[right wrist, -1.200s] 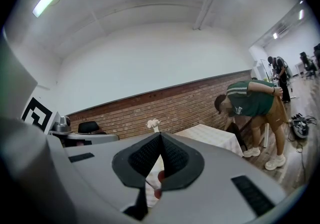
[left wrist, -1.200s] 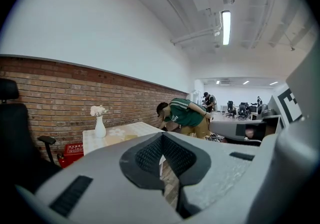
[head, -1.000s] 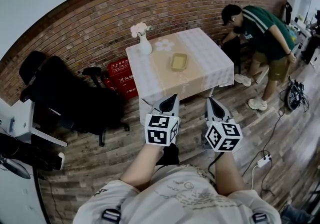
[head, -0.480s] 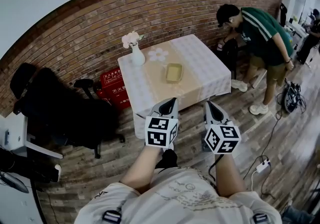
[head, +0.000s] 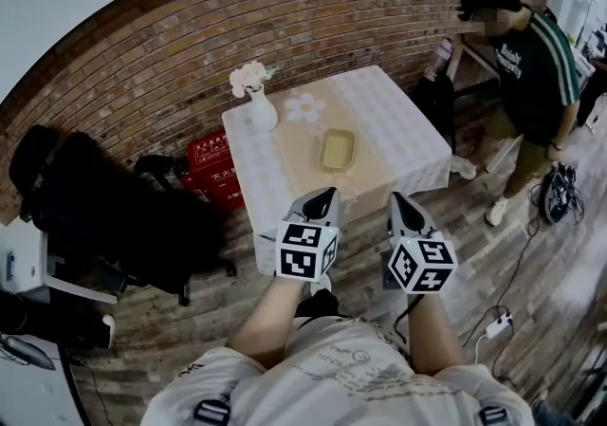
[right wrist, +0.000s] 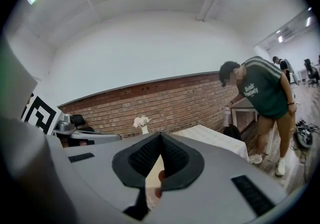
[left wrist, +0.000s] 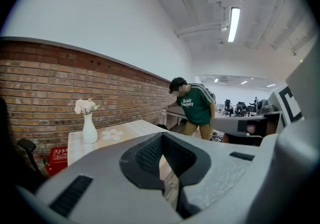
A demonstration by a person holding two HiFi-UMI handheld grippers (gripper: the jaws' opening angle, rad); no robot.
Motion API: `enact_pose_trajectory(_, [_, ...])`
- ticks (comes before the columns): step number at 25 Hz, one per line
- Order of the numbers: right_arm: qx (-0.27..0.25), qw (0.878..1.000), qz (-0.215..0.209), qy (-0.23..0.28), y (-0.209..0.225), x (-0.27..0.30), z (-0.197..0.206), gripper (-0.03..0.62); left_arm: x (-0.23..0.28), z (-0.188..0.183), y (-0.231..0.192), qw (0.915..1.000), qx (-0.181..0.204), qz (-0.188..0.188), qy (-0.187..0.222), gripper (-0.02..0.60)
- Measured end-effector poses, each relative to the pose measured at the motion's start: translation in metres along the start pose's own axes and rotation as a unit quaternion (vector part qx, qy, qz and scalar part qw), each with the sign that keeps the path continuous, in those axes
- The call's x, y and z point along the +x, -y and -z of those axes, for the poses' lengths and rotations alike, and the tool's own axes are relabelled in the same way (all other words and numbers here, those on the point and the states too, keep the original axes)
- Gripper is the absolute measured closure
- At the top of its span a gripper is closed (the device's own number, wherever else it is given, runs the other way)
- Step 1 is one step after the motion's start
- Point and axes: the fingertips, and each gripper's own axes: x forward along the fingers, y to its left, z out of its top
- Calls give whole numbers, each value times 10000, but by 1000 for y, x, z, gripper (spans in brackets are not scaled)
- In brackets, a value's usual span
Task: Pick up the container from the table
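Note:
The container [head: 338, 149], a shallow yellowish tray, lies on the beige runner in the middle of the white-clothed table [head: 398, 125]. Both grippers hang in front of my body, short of the table's near edge and above the wooden floor. My left gripper [head: 327, 193] has its jaws together with nothing between them. My right gripper [head: 395, 196] is likewise shut and empty. In the left gripper view the shut left gripper [left wrist: 162, 135] hides the container, and only the table [left wrist: 120, 130] shows. The right gripper view has the right gripper [right wrist: 160, 134] covering the container too.
A white vase of flowers [head: 258, 106] and a flower-shaped mat [head: 304, 107] sit at the table's far left. A person [head: 531, 64] stands right of the table. Black office chairs [head: 104, 206] and red boxes [head: 213, 163] are to the left. A power strip [head: 498, 323] and cables lie on the floor at right.
The table has come a little nearer in the head view. The person at the right has straightened up and stepped right. Both grippers keep their place and stay shut.

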Motion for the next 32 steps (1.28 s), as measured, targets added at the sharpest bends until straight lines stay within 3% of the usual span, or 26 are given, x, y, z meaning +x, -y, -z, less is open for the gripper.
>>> enact_pose_trajectory(14, [88,9998,182,-80,30,158,-42,594,125,-51,-96,9992,139,271,-266,577])
enact_pose_trajectory(19, [145,9993,269,-218,42,194,-40,594,159,-56,-120,9984,53,368,-421,577])
enact_pose_trajectory(27, [102,9987,229,-449,63,225,-40,594,198,-48,-133,9970,-15,390,-669,577])
enact_pose_trajectory(32, [146,9989,226,-394,79,236,-43,594,212,-40,-125,9939,358,540,-888,577])
